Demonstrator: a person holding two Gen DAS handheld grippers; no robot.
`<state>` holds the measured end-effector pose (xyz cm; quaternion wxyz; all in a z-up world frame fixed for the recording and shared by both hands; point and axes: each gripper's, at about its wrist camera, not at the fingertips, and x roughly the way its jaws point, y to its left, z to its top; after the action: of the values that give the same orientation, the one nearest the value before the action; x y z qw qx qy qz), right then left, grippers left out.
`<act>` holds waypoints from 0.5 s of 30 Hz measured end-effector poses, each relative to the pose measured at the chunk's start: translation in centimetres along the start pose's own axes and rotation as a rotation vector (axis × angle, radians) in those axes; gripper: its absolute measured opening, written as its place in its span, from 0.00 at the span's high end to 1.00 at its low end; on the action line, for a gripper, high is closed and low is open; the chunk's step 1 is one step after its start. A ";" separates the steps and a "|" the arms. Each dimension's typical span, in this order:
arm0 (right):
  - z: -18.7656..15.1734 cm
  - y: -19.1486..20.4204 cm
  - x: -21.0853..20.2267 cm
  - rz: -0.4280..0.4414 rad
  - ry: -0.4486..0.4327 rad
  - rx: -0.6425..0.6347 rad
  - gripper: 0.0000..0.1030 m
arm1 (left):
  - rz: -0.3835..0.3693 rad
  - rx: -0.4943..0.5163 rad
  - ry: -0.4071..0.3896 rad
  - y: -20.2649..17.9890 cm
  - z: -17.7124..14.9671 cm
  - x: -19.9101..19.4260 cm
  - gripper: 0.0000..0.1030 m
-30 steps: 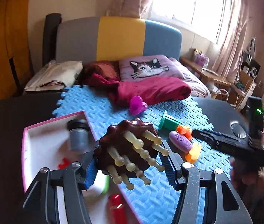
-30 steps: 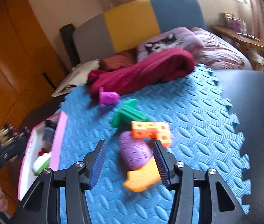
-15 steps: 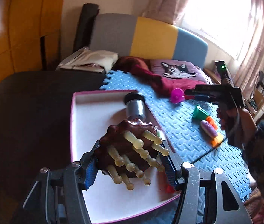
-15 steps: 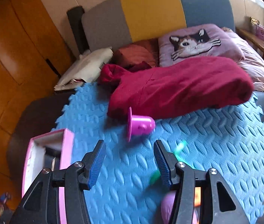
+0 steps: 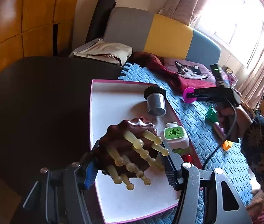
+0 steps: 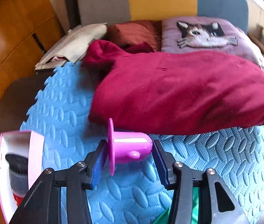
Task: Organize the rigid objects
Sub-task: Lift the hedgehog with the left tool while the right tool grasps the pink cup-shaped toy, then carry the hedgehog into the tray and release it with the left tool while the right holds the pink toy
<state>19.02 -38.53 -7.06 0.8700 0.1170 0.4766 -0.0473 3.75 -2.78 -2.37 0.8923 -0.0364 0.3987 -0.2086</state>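
green toy (image 6: 178,216) cut off, red piece (image 5: 187,158) half-hidden

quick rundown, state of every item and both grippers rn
left gripper: shut on brown spiked ball, above tray
right gripper: jaws just closing around purple cup, lying sideways on mat
grey jar: in tray, tipped
green cube: in tray
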 end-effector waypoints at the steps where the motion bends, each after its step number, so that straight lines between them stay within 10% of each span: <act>1: -0.4 0.2 -0.6 0.014 -0.008 -0.009 0.60 | 0.002 -0.003 0.002 0.0 -0.1 0.1 0.41; 15: -12.6 4.2 -7.3 0.034 -0.035 -0.235 0.60 | 0.024 0.020 -0.003 -0.9 -0.9 0.1 0.41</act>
<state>5.57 -31.57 -6.80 0.8867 0.0214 0.4613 0.0218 2.86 -3.55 -2.84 0.8958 -0.0230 0.3955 -0.2017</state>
